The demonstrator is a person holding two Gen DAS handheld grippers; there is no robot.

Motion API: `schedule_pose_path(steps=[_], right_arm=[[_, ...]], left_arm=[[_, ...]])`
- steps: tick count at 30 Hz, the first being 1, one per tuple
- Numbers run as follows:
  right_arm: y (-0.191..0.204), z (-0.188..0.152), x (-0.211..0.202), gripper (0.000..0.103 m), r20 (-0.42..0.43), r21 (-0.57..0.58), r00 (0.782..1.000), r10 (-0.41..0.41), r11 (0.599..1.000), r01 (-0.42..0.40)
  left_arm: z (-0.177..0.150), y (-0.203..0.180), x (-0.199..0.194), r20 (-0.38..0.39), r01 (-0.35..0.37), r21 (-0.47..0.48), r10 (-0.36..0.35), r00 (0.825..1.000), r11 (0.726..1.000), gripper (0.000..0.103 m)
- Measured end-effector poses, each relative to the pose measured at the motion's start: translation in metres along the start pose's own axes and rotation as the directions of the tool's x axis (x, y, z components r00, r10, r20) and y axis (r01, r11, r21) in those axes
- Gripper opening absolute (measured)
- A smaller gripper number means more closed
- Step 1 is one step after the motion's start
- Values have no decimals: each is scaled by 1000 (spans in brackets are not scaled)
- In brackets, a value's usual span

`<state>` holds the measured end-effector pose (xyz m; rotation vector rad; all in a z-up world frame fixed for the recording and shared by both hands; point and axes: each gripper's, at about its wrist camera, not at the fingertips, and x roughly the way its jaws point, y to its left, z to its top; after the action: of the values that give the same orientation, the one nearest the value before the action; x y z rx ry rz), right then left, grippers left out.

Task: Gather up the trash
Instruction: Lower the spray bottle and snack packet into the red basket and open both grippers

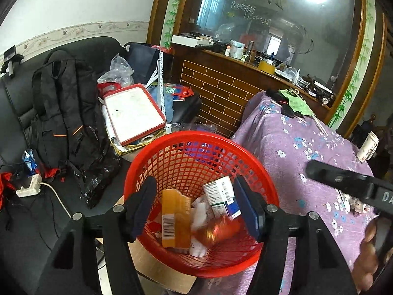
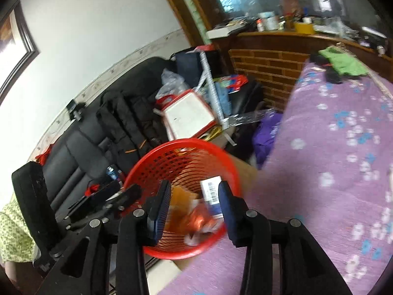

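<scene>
Both jaws open, empty, over red basket (image 1: 157, 162) w/ trash.

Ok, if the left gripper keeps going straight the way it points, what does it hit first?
Probably the trash in the red basket: the left gripper, jaws open and empty, aims at the blurred orange wrapper beside the yellow box. Depth is unclear.
</scene>
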<state>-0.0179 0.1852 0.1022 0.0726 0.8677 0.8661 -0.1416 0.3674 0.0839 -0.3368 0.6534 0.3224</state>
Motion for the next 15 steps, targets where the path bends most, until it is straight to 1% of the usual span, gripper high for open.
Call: schedule_pose_path(steps=[4, 7, 10, 11, 12, 15], right_arm=[[-18, -13, -34, 56, 46, -9, 997, -69, 998, 69], [-40, -28, -58, 57, 52, 18, 992, -117, 993, 116], [-65, -43, -81, 57, 56, 75, 989, -137, 988, 132], [-75, -48, -89, 57, 59, 96, 986, -156, 984, 149], [-85, -53, -99, 57, 66, 118, 982, -176, 979, 167], [-114, -64, -130, 57, 91, 175, 976, -200, 968, 182]], left_arm=[[-6, -20, -3, -10, 32, 27, -31, 999, 999, 64], [-13, -45, -3, -26, 58, 63, -56, 998, 996, 64], [-20, -76, 0, -48, 87, 113, -82, 995, 990, 64], [-22, -85, 0, -54, 93, 127, -87, 995, 988, 64], [-25, -95, 0, -61, 103, 144, -96, 994, 984, 64], [-34, -131, -2, -83, 145, 205, -130, 988, 968, 64]])
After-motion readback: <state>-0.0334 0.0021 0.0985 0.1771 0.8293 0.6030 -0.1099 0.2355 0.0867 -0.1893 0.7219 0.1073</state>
